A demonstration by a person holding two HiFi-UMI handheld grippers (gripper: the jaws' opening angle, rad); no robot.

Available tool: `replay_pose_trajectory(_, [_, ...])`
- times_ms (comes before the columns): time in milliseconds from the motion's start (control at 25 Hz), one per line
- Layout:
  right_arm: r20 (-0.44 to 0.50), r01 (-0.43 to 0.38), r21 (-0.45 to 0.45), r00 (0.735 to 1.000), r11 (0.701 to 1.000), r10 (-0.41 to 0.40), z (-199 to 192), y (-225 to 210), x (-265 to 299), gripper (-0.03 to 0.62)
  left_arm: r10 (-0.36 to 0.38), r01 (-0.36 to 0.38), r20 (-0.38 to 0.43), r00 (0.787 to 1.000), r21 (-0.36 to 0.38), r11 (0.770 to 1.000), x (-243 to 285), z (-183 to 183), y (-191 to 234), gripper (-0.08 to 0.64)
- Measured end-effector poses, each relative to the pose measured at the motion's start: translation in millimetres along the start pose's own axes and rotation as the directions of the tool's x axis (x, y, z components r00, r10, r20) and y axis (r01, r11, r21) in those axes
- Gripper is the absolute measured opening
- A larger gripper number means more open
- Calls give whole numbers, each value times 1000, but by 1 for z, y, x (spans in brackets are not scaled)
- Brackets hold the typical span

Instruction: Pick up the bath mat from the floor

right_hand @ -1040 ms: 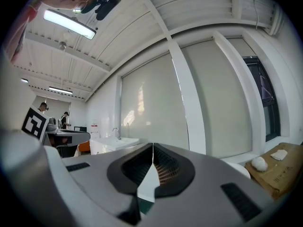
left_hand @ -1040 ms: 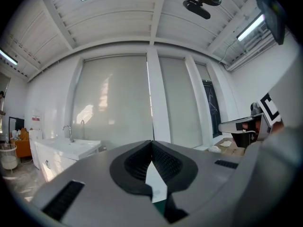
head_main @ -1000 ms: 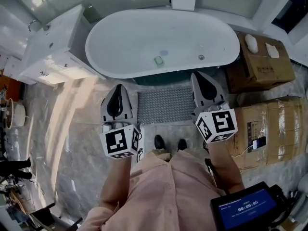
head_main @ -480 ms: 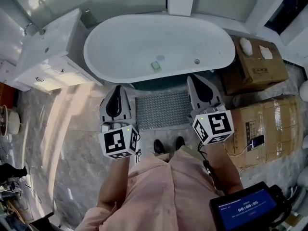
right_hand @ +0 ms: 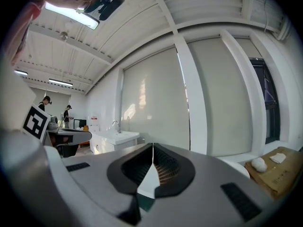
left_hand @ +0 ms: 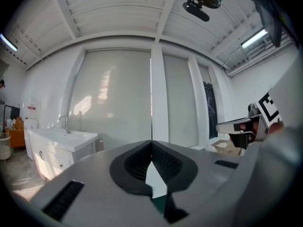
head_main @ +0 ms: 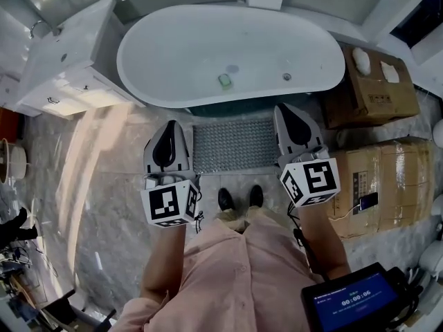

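Note:
A grey textured bath mat point(head_main: 234, 144) lies flat on the marble floor, right in front of the white bathtub point(head_main: 228, 61). In the head view my left gripper point(head_main: 168, 128) hangs over the floor just left of the mat, jaws shut and empty. On the mat's right edge my right gripper point(head_main: 287, 110) is held the same way, shut with nothing in it. Both point level toward the tub and the window wall. The left gripper view shows its jaws point(left_hand: 151, 148) pressed together, and the right gripper view shows the same point(right_hand: 152, 151). My shoes point(head_main: 240, 198) stand just behind the mat.
A white vanity with a sink point(head_main: 66, 57) stands left of the tub. Cardboard boxes point(head_main: 377, 178) are stacked on the right, one point(head_main: 370, 85) against the wall. A small green object point(head_main: 225, 81) lies inside the tub. Marble floor point(head_main: 97, 185) stretches to the left.
Both grippers and my feet have shifted slightly toward the tub and the mat. The jaws of both stayed shut.

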State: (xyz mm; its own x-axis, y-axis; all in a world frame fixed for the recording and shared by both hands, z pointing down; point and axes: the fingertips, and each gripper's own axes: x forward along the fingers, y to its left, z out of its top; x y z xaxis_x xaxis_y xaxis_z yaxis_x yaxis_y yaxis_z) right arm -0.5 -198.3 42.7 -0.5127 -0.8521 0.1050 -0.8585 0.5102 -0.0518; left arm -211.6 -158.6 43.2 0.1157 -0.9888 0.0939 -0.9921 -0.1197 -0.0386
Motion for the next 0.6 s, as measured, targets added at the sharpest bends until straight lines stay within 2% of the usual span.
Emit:
replay_pose_trajectory(320, [-153, 15, 56, 988, 998, -6, -76, -13, -3, 18, 38, -42, -159, 987, -22, 999, -8, -75, 5, 25])
replay_pose_trajectory(480, [-239, 42, 96, 971, 994, -18, -127, -23, -16, 18, 24, -32, -234, 972, -31, 999, -13, -117, -6, 25])
replay_pose_trajectory(600, [-307, 65, 121, 952, 991, -25, -166, -29, -27, 18, 17, -28, -302, 953, -33, 999, -20, -152, -13, 25])
